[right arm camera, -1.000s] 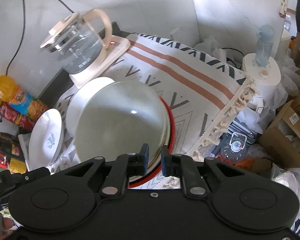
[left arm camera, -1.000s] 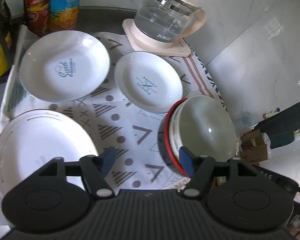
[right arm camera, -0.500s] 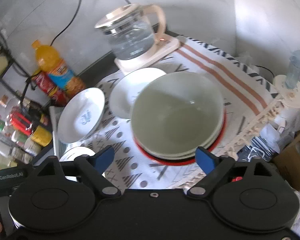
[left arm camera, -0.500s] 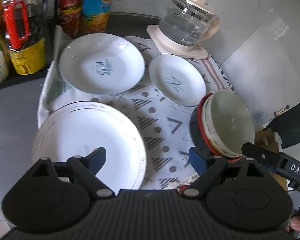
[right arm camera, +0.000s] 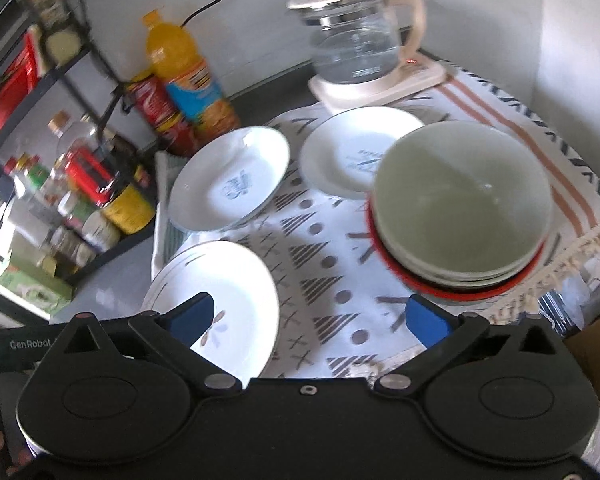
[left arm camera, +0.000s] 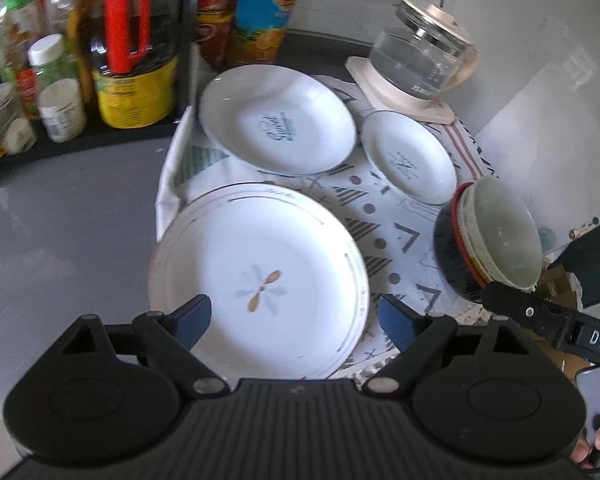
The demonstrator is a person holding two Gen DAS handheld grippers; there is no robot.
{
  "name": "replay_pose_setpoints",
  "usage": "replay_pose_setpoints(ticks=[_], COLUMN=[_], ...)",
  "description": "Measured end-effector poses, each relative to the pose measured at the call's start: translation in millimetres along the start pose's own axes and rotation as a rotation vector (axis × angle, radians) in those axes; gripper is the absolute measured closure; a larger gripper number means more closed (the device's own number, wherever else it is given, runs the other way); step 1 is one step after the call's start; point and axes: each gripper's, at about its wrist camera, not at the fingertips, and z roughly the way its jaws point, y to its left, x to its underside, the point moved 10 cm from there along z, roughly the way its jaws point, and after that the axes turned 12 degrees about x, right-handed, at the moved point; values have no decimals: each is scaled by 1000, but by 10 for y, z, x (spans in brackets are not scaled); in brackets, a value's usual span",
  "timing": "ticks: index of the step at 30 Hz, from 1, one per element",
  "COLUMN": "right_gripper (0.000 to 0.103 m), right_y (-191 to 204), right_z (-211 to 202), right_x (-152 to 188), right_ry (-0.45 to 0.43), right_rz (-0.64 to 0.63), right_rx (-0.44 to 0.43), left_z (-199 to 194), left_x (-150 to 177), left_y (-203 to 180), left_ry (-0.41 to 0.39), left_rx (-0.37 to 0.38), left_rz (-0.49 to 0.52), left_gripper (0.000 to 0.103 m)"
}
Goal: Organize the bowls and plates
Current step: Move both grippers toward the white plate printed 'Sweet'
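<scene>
With the bowl stack (right arm camera: 460,216) nested, both the left gripper (left arm camera: 296,316) and the right gripper (right arm camera: 308,320), whose jaws have just been opening, are found spread and empty, so the large plate (left arm camera: 260,276) is best taken squarely by its near rim

Home kitchen: counter (left arm camera: 60,216), condiment bottles (left arm camera: 132,60), glass kettle (left arm camera: 420,60), plates (left arm camera: 260,280).

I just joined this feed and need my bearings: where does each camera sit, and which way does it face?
Left wrist: on the left tongs, angled down at the large plate; fingertips show at the lower right.
Right wrist: on the right tongs, angled down over the patterned cloth toward the stacked bowls.
Shared: three plates, bowls, glass kettle, bottles; both tongs open, empty.
</scene>
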Motion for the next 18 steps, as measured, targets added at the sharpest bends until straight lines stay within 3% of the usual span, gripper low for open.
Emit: replay_pose_setpoints(ticks=[18], right_gripper=[0], right_y=[587], right_z=[42], right_x=[109], right_ry=[7], right_rz=[-193], right_rx=[1], left_z=[-321], left_x=[106], left_y=[541], left_ry=[-63], left_rx=[-43], left_rz=[-116], left_gripper=[14])
